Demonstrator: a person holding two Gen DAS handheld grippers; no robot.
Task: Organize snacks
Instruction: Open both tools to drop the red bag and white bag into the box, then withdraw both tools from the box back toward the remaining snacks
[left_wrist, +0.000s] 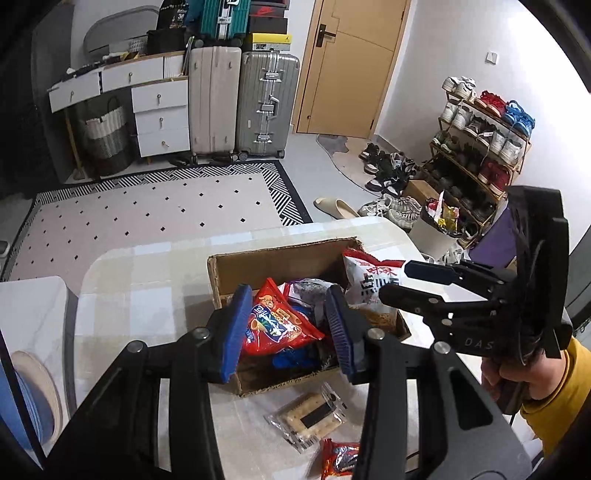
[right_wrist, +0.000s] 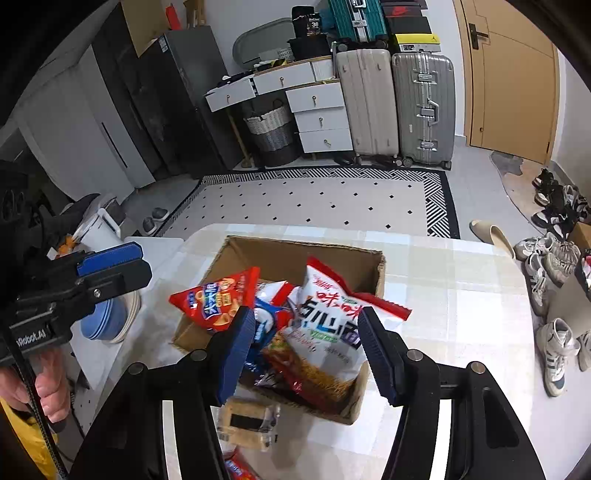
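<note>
Cardboard box (left_wrist: 280, 264) on the checked tablecloth (left_wrist: 147, 295), stuffed with snack bags, straight ahead of and below both tongs; red snack bag (left_wrist: 275, 323) atop the heap, framed between the left gripper (left_wrist: 286, 326) pads yet untouched; white-and-red noodle bag (right_wrist: 328, 325) leaning against the box's right wall, seen between the right gripper (right_wrist: 308, 345) pads, no pad pressing on it. Left tongs spread, empty, hovering above the box's near edge; right tongs spread wider, also empty, above the box's near right corner. Clear-wrapped biscuit pack (left_wrist: 308, 415) flat on the cloth just nearer than the box, under the left tongs; small red packet (left_wrist: 340, 458) nearer still, at the lower edge. Beyond the right tongs' handle, a hand (left_wrist: 517, 373) in a yellow sleeve (left_wrist: 561, 398). Left of the left tongs, stacked bowls (right_wrist: 110, 321) on a white side surface. Far ahead of both tongs: patterned rug (left_wrist: 155, 206), white drawers (left_wrist: 159, 114), two upright suitcases (left_wrist: 243, 103), wooden door (left_wrist: 351, 66); off to the right, a shoe rack (left_wrist: 480, 147) and loose shoes on the floor.
</note>
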